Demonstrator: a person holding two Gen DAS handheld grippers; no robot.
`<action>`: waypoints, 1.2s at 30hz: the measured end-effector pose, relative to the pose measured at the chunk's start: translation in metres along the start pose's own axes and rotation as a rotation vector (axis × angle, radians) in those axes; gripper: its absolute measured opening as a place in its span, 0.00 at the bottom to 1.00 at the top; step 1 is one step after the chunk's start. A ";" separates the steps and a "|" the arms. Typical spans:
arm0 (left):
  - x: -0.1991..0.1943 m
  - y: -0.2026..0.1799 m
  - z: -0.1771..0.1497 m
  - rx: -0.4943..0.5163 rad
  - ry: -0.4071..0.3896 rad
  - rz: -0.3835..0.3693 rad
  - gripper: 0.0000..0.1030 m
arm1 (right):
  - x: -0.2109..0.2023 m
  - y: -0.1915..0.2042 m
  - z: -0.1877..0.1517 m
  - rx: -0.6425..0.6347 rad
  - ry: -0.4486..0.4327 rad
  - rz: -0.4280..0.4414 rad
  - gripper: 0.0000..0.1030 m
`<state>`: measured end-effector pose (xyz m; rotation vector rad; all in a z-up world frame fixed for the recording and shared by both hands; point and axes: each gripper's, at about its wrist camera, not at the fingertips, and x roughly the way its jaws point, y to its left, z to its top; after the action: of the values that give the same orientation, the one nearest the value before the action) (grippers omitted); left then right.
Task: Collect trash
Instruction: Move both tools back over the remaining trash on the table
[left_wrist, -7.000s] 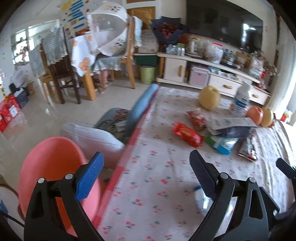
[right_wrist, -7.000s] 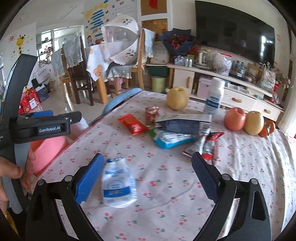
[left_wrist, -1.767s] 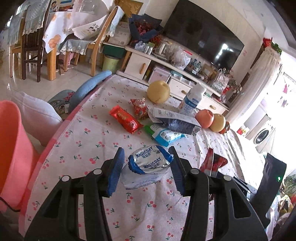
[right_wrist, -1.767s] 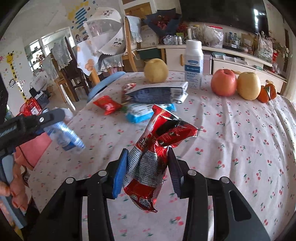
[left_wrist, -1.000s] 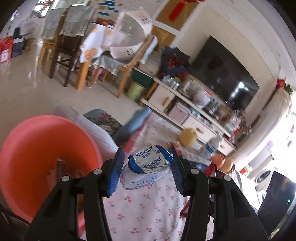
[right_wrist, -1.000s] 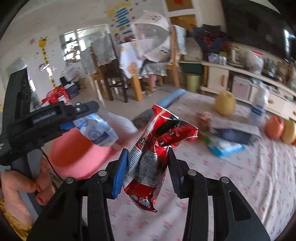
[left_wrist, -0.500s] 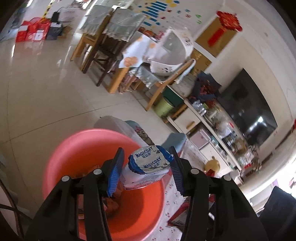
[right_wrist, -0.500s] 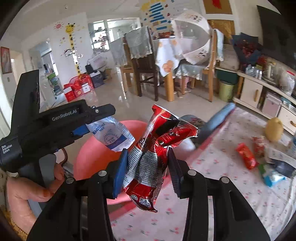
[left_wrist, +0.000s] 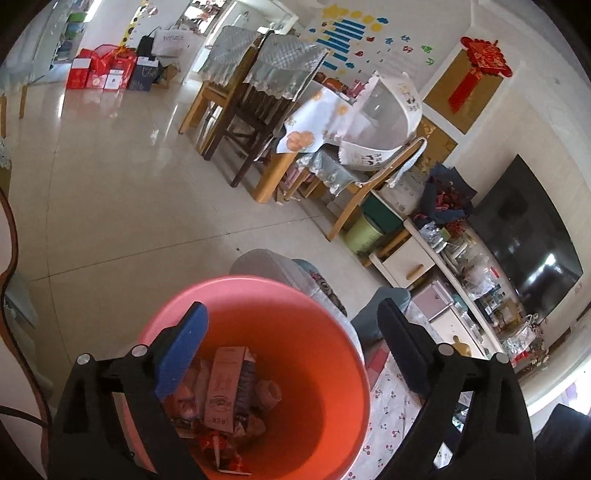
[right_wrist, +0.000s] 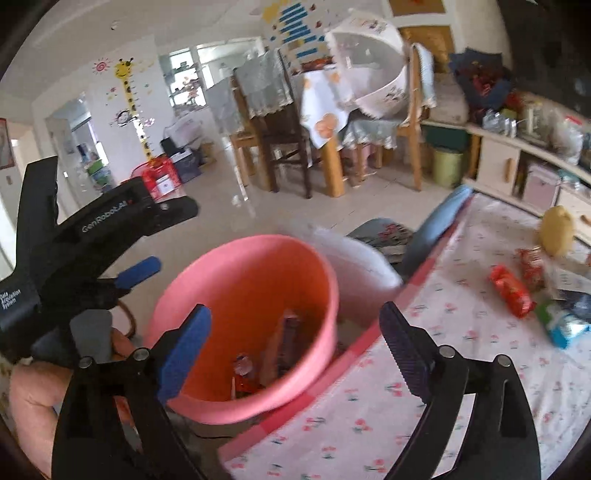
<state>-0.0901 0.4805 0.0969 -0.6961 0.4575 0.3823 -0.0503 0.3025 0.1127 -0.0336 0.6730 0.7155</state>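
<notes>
Both claws are spread wide with nothing between the blue pads. Their jaws have just been opening, and no wrapper is left in either one.

Start at the left of the right wrist picture. A hand holds the left claw there, beside the pink bucket. In the middle low part, the right claw sits over the bucket's mouth. Inside the bucket lies trash, and a carton shows well in the left wrist picture, where the left claw hangs right over the bucket.

Go on to the right. The table with the cherry cloth is there. A red wrapper lies on it, and a blue-green packet lies farther right, near the frame edge. More packets sit around them, but they are too blurry to name. A yellow fruit stands behind; it is not trash, I think.

This drop looks done. For the next one, I would keep the claws wide, go over to the red wrapper, come down with one pad on each side, and squeeze gently. Then lift it clear of the cloth and carry it above the bucket's middle before letting go, so nothing lands on the floor.
</notes>
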 end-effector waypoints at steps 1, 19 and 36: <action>0.000 -0.002 -0.001 0.008 -0.004 -0.008 0.93 | -0.004 -0.005 -0.001 0.000 -0.019 -0.027 0.93; -0.015 -0.072 -0.035 0.324 -0.094 -0.136 0.93 | -0.048 -0.055 -0.023 0.000 -0.060 -0.180 0.95; -0.003 -0.121 -0.069 0.491 0.001 -0.128 0.94 | -0.074 -0.088 -0.039 0.024 -0.058 -0.235 0.95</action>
<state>-0.0534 0.3469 0.1149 -0.2464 0.4821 0.1380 -0.0594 0.1817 0.1077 -0.0686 0.6105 0.4808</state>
